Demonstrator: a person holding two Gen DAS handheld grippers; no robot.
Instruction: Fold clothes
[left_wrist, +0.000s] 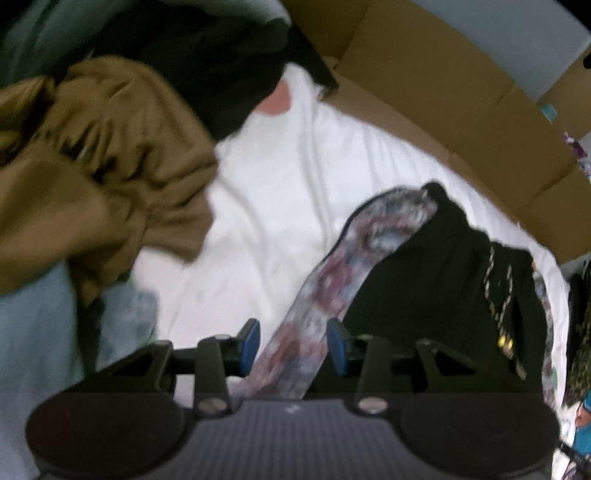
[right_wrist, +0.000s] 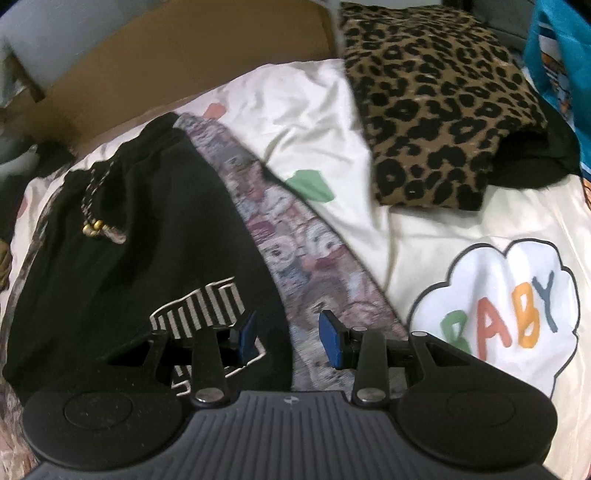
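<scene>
**black shorts spread on the bed, both claws held apart above them**

the black shorts (right_wrist: 140, 229) are laid flat on the white bed sheet (right_wrist: 314, 122), filling the 9 o'clock half of the right wrist view. a patterned side stripe (right_wrist: 295, 236) is seen along their edge, running from 11 o'clock down to 6 o'clock. a drawstring with gold tips (right_wrist: 94, 225) is seen at 9 o'clock, and a white striped print (right_wrist: 199, 302) just ahead of the claw.

the right gripper (right_wrist: 286, 336) is held spread above the stripe, nothing pinched between its blue pads. the left gripper (left_wrist: 293, 343) is likewise spread above the same stripe (left_wrist: 332, 280); whether cloth is touched cannot be told.

a folded leopard-print garment (right_wrist: 436, 122) is placed at 1 o'clock, well apart from the shorts. in the left wrist view a crumpled brown garment (left_wrist: 99, 162) is seen at 10 o'clock and a cardboard box (left_wrist: 461, 92) at 1 o'clock.
</scene>
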